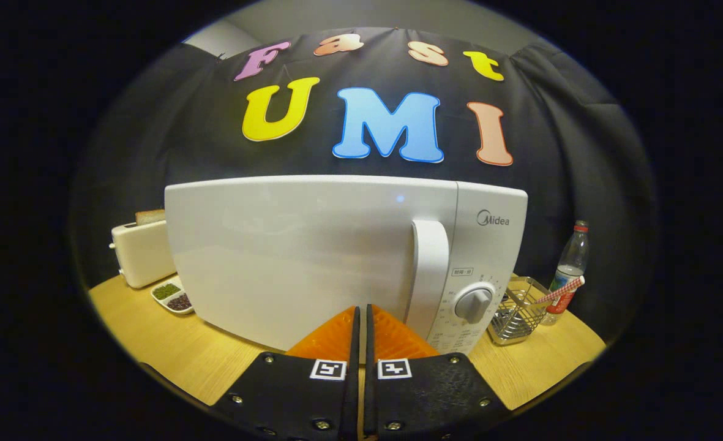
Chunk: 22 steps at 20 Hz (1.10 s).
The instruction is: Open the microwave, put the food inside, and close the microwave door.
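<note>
Tool: the tool [361,315] has its two fingers pressed together with nothing in between, just a thin seam, and it sits low in front of the microwave door, a bit left of the handle.

Microwave: white microwave [343,257] standing on the wooden worktop [171,352], door [288,257] fully closed as far as I can see. So step one, opening it, isn't done yet imo.

Handle: tall white vertical handle [428,275] on the door's right side, right next to the control panel with its round dial [472,303]. That's the spot to grab.

How it'll handle: the handle looks like rigid, smooth plastic, so probably a bit slippery. I'd guess the fingers need to spread first, then hook behind or pinch the bar around mid-height and pull outward in an arc, since the hinge should be on the door's left. The microwave itself looks heavy enough to stay put, but a hard yank might slide it.

Food: can't tell which item is meant. Left of the microwave there's a small white dish [173,297] with green and dark bits, and a toaster [142,251] with bread poking out.

Right of the microwave: wire basket [517,315] and a plastic bottle [570,266], well clear of the door's swing.
</note>
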Motion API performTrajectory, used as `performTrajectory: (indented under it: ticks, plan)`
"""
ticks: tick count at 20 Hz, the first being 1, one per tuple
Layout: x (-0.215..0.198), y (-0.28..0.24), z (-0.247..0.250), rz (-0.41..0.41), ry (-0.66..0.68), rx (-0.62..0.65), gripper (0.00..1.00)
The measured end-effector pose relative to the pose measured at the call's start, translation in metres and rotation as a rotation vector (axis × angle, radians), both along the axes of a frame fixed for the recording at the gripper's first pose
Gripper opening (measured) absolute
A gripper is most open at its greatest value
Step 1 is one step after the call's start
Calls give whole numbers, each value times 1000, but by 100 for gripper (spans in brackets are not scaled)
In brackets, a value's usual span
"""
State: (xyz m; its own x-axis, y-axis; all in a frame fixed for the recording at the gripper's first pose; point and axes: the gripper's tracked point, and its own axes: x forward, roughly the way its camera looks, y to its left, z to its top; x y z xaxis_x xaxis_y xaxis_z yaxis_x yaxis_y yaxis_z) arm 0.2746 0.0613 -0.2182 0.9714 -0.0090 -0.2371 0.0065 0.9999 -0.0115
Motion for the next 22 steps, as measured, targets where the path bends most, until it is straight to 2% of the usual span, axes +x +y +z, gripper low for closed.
performTrajectory:
  ticks: [5,9,19,22]
  plan:
    - [-71,-11,39,69,-44,14,4]
    - [-127,-30,67,69,-104,-14,4]
    - [-254,-29,134,155,-174,35,4]
    - [-284,-24,156,176,-210,12,4]
